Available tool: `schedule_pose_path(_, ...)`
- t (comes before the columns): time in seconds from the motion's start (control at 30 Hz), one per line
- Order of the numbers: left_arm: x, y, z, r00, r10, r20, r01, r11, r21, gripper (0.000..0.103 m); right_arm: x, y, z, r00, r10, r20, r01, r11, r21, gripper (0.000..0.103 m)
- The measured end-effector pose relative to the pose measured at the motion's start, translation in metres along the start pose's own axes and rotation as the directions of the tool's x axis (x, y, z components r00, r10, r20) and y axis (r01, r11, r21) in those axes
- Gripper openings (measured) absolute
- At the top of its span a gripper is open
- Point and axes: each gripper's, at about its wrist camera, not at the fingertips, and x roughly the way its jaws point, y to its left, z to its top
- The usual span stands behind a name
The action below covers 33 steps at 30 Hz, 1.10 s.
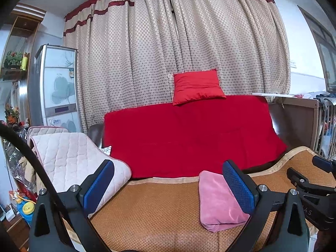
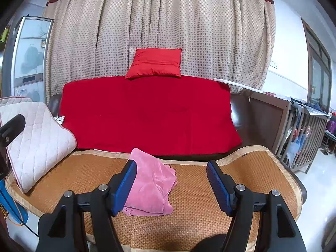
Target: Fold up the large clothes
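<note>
Pink folded garment (image 2: 150, 185) lying on woven rattan mat (image 2: 189, 220) before red-covered sofa (image 2: 147, 115). Left gripper (image 1: 168, 189) spread wide, grasping nothing, garment beside its right finger. Right gripper (image 2: 171, 185) likewise released, hovering just above garment. Quilted cushion (image 1: 71, 159) at left.

A folded garment (image 2: 150, 187) lies mid-mat (image 2: 262, 168), toward its back edge; a quilted pad (image 2: 40, 138) covers the mat's left edge; a cushion (image 2: 156, 63) tops the sofa back (image 2: 147, 113) behind.
</note>
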Motion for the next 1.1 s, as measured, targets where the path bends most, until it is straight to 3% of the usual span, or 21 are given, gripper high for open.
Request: schedule_pose_path(1.1,0.007,-0.002,-0.001,1.0,-0.001,-0.027,0.002,1.0,0.007,0.103,-0.011,-0.002,0.004,0.999,-0.034,0.039,0.035,0.999,-0.014,0.073)
